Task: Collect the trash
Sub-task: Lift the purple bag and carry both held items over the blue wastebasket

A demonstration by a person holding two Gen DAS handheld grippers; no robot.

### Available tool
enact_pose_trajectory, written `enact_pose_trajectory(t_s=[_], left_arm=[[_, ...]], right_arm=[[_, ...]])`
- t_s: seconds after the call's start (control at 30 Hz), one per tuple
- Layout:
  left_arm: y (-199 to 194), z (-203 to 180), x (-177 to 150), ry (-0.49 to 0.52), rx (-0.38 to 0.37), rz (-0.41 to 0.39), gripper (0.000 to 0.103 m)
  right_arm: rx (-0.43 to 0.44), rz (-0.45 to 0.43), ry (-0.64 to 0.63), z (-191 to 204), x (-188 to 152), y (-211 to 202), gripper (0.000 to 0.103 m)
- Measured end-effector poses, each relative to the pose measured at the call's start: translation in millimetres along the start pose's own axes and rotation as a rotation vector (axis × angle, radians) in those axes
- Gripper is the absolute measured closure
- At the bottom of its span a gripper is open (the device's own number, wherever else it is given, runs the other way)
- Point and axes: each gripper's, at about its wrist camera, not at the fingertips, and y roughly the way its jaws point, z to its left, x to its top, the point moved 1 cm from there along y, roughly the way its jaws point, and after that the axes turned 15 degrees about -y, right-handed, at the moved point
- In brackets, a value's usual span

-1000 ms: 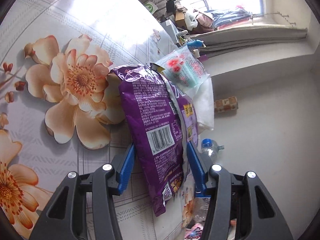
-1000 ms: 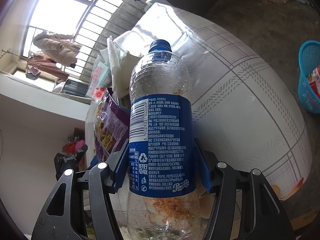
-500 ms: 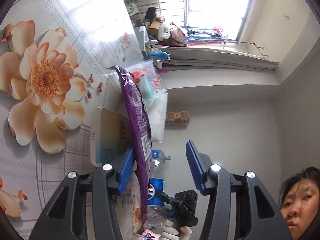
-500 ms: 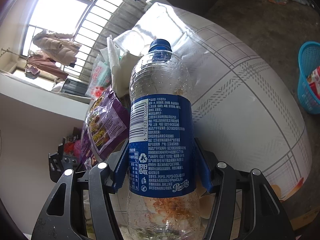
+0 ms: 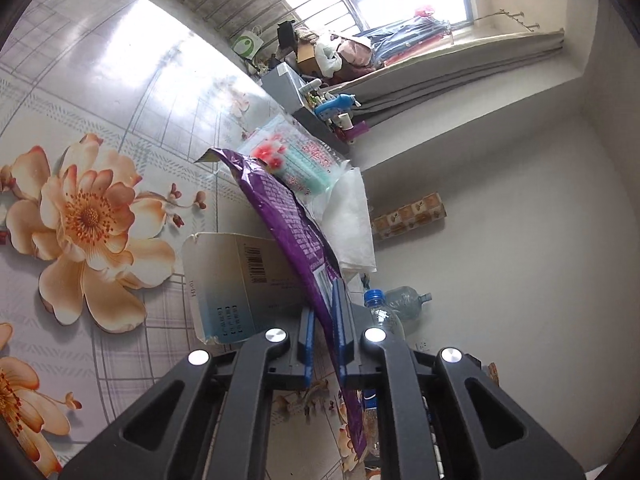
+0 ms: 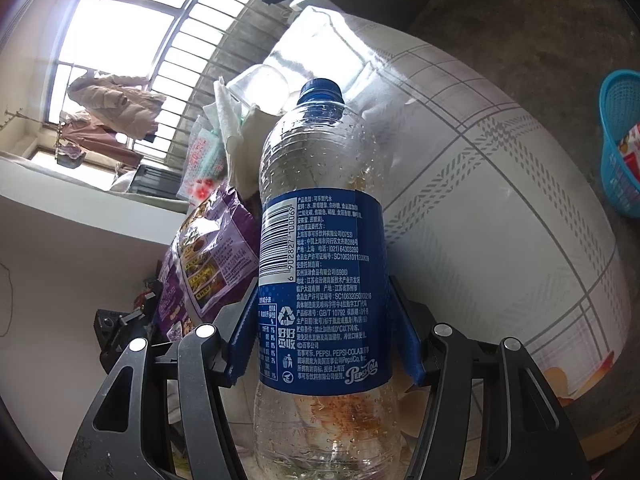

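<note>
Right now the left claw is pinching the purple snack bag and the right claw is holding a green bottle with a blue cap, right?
Almost. The bottle in the right claw is not green: the right wrist view shows clear plastic with a blue label and a blue cap. The rest holds: the left claw is shut on the purple snack bag.

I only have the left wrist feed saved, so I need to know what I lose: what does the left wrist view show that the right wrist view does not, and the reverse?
Only the left wrist view: the flattened carton lying on the flowered tablecloth, and the left gripper shut on the purple snack bag.

Only the right wrist view: the blue basket on the floor and the right gripper clamping the Pepsi bottle at its label.

Both: the purple bag, the bottle, the white tissue and the barred window.
</note>
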Motion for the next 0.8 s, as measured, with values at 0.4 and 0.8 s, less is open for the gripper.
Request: enact_pose_trajectory(t_s=[0.4, 0.8], left_arm=[[-38, -35, -19, 0.157, -0.133, -0.037, 0.101], [-52, -72, -28, 0.249, -0.278, 0.006, 0.101]], right_arm=[[0.048, -0.031, 0.057, -9, -7, -17, 0.049], [0.067, -0.09, 0.061, -11, -12, -33, 0.049]])
